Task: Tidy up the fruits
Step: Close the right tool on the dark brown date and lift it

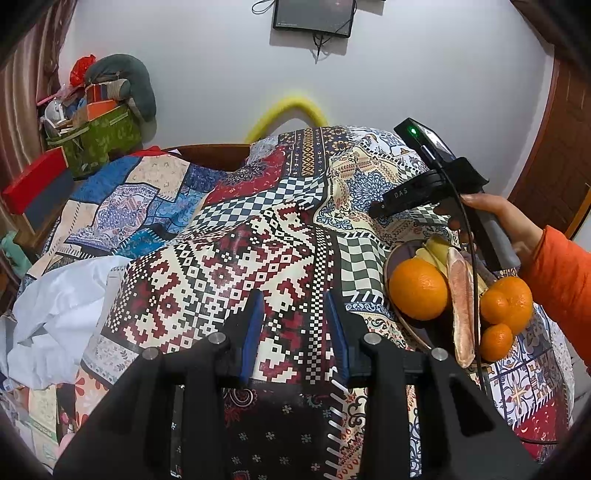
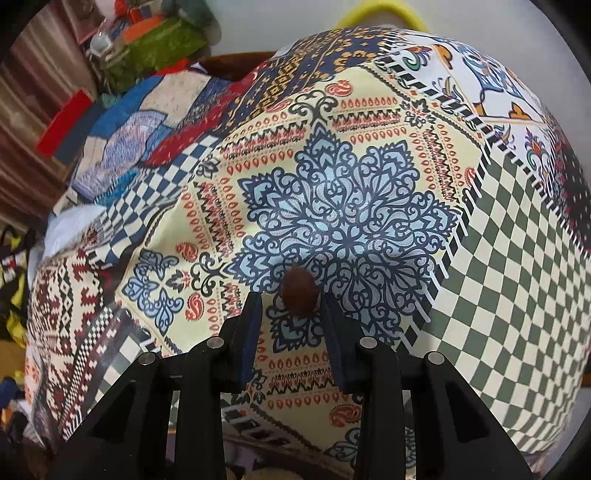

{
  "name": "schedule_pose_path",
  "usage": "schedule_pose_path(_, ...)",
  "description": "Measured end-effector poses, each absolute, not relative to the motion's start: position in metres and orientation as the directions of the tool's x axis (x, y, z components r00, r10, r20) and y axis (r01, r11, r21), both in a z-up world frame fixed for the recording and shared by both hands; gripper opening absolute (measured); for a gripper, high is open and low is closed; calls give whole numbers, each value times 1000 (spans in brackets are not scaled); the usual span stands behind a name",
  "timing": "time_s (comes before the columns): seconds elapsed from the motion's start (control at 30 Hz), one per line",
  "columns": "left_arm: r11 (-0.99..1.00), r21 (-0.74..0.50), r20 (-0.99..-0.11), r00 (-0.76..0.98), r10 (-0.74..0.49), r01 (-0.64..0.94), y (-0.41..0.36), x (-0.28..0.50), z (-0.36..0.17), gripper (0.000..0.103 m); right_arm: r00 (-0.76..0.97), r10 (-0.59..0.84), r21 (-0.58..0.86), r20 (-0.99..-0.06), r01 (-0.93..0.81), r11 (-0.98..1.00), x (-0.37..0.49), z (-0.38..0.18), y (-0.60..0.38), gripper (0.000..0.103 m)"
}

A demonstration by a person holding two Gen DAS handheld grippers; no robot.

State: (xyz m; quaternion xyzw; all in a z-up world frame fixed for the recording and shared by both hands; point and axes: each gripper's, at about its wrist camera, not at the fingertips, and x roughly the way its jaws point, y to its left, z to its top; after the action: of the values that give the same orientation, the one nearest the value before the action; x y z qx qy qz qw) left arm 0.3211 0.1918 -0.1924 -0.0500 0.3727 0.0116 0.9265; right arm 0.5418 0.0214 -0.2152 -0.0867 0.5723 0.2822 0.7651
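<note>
In the left wrist view a shallow bowl (image 1: 397, 317) at the right holds a large orange (image 1: 418, 288), two smaller oranges (image 1: 506, 304), a pale pink long fruit (image 1: 463, 310) and yellow pieces (image 1: 434, 251). My left gripper (image 1: 294, 306) is open and empty over the patterned cloth, left of the bowl. The right gripper's body (image 1: 436, 184) is held in a hand beyond the bowl. In the right wrist view my right gripper (image 2: 291, 306) is open, with a small brown fruit (image 2: 298, 291) lying on the cloth between its fingertips.
A patchwork tablecloth (image 1: 229, 258) covers the table. White crumpled cloth (image 1: 55, 314) lies at the left edge. A green box of clutter (image 1: 96, 136) and a red box (image 1: 33, 184) stand at the back left. A wall monitor (image 1: 314, 16) hangs behind.
</note>
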Motion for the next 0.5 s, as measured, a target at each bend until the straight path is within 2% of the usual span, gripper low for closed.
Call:
schedule_pose_path(0.13, 995, -78, -698, 716, -13, -58, 191, 323, -194, 34, 208, 335, 182, -919, -531, 828, 542, -214, 20, 20)
schedule_pose_path(0.33, 996, -73, -694, 720, -10, -57, 191, 321, -194, 34, 184, 360, 213, -915, -536, 817, 543, -207, 8, 20)
schedule_pose_path(0.37, 995, -75, -694, 720, -11, -58, 191, 321, -194, 34, 179, 369, 226, -912, -531, 817, 544, -204, 6, 20)
schedule_pose_path(0.5, 994, -92, -695, 719, -23, -57, 193, 322, -195, 34, 213, 384, 231, -899, -514, 826, 548, -191, 0, 32)
